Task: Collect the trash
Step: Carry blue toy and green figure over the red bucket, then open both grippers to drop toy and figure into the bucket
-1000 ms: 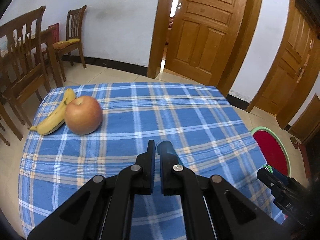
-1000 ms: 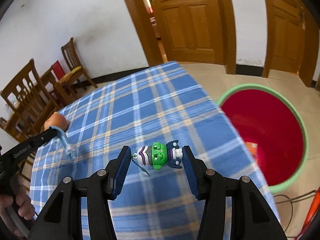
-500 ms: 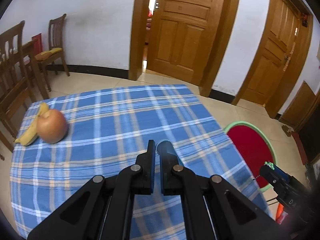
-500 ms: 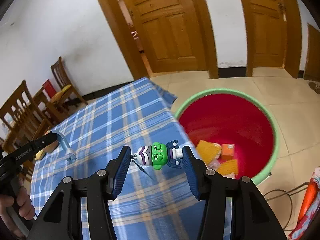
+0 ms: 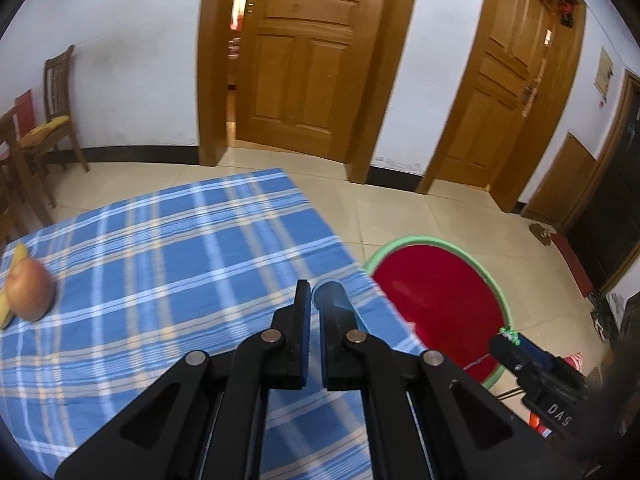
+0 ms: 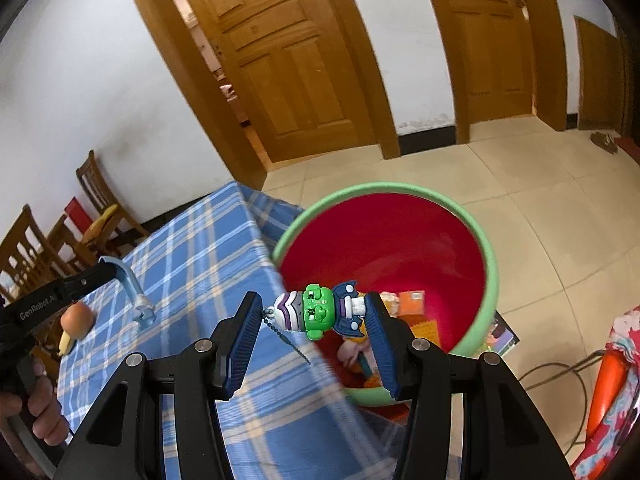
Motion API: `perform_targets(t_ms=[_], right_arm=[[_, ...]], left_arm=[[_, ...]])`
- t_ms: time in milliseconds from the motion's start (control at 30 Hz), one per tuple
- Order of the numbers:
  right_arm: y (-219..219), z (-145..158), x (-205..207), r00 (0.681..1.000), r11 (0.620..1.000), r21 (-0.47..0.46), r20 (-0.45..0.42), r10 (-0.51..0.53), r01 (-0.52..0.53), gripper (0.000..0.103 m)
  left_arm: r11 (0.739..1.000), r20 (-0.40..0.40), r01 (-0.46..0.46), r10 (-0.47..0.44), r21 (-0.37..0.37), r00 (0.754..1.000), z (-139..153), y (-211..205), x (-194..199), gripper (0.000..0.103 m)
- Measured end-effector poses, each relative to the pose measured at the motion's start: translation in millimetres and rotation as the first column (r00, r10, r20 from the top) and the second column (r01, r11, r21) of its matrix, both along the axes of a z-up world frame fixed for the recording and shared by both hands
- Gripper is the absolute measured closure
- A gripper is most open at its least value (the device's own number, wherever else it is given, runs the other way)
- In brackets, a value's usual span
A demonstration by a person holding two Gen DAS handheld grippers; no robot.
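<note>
- Right wrist view: the right tool [image 6: 314, 320] holds a small plastic toy figure [image 6: 316, 312] with a green head, lying crosswise between its two ribbed pads at frame centre, one pad at the head end and one at the feet.
- Its bead chain [image 6: 286, 340] dangles loose below, toward the lower centre.
- Below and right of the figure, the red tub with a green rim [image 6: 490, 280] stands on the floor beside the checked surface [image 6: 192, 264]; orange and yellow scraps lie in its bottom.
- Judged by looks, the figure is light, rigid and smooth, so the end-to-end grip could let it pivot; the body is the safer hold, not the chain.
- Left wrist view: the left tool [image 5: 312, 304] is closed down narrow on a pale blue curved piece [image 5: 332, 296], which looks stiff and thin.
- At far left, an apple [image 5: 30, 294] and banana [image 5: 8, 308] rest on the surface, touching each other.
</note>
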State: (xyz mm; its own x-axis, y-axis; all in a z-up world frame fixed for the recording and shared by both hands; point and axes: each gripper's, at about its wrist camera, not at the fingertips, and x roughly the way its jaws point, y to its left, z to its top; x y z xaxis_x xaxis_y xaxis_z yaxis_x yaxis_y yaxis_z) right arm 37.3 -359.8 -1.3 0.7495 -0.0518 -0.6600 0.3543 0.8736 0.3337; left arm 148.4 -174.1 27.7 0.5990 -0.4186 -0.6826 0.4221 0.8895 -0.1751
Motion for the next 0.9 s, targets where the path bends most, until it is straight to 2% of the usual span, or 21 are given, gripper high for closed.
perform_targets(t_ms=[400,633,733,800,900], right_arm=[[-32,-24,0,0.999,0.999,0.041,-0.036,-0.033,0.034,0.048],[-45,-32,0,0.998,0.997,0.058,-0.048,-0.041,0.044,0.048],[-48,-33,-2,0.998,0.997,0.059,-0.048,-0.049,0.052,0.044],[-48,-32,-3,0.998,0.997,0.059,-0.043,-0.052,0.055,0.044],[-46,-30,-4,0.998,0.997,0.060,-0.041,-0.054,0.056,0.043]], left_arm=[[0.993,-0.007,0.116,-0.116,0.008,0.993,-19,-81,8,0.101],[0.989,-0.028,0.143,-0.142,0.030,0.989,-35,-108,14,0.101],[0.990,-0.044,0.137,-0.135,0.037,0.990,-40,-110,17,0.094],[0.991,-0.054,0.127,-0.125,0.036,0.991,-42,-108,18,0.085],[0.993,-0.057,0.115,-0.113,0.035,0.992,-40,-103,18,0.081]])
